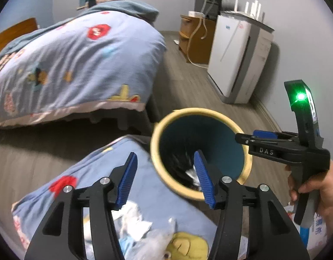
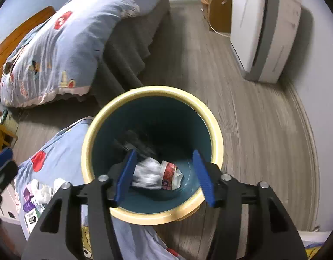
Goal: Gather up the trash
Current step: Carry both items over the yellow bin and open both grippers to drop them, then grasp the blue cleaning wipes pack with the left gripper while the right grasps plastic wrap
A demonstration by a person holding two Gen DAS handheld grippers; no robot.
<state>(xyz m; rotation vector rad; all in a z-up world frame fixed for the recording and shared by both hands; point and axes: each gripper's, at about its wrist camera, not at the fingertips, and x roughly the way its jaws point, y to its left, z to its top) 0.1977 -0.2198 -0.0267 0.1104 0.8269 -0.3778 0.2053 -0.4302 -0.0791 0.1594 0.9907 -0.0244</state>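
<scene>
A round trash bin (image 2: 214, 134) with a cream rim and teal inside stands on the floor beside a blue quilt; it also shows in the left wrist view (image 1: 157, 130). A crumpled white and red wrapper (image 2: 160, 173) lies at its bottom. My right gripper (image 2: 164, 175) is open and empty right above the bin's mouth; it shows from the side in the left wrist view (image 1: 246, 139). My left gripper (image 1: 166, 179) is open and empty over the quilt's edge, next to the bin. Crumpled white paper and plastic trash (image 1: 134, 218) lies on the quilt below it, also in the right wrist view (image 2: 45, 192).
A bed (image 1: 79, 60) with a blue patterned quilt stands at the left. A white appliance (image 1: 235, 56) and a wooden cabinet (image 1: 196, 39) stand along the right wall. Grey wood floor (image 2: 253, 119) runs between them. A white package (image 1: 318, 227) lies at the lower right.
</scene>
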